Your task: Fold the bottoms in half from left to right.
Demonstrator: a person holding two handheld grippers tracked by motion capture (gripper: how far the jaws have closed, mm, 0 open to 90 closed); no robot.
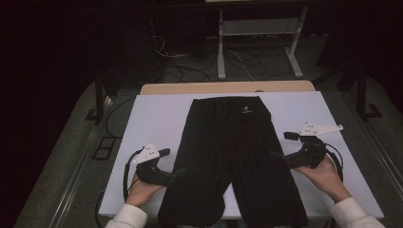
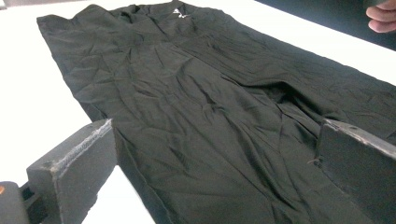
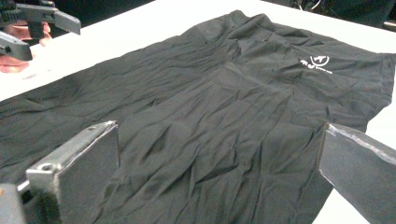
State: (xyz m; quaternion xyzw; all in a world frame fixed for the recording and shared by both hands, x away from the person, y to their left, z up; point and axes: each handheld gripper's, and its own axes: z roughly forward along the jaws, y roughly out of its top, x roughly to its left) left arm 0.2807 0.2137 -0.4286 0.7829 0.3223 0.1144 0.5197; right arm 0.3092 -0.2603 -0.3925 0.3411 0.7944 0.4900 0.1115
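A pair of black shorts (image 1: pixel 233 152) lies flat on the white table top (image 1: pixel 157 118), with the waistband at the far side and the two legs running to the near edge. A small white logo (image 1: pixel 246 112) marks the waistband. My left gripper (image 1: pixel 183 172) rests at the outer edge of the left leg, open, its jaws spread wide over the fabric (image 2: pixel 210 107). Over the outer edge of the right leg my right gripper (image 1: pixel 276 156) is also open, with the cloth (image 3: pixel 219 116) and logo (image 3: pixel 316 62) between and beyond its jaws. Neither holds anything.
A wooden table edge (image 1: pixel 228 87) shows behind the white top. Beyond it stand a metal table frame (image 1: pixel 221 47) and loose cables on the floor. The other hand's fingers (image 2: pixel 383 16) show far off in the left gripper view, and the left gripper (image 3: pixel 37 23) in the right gripper view.
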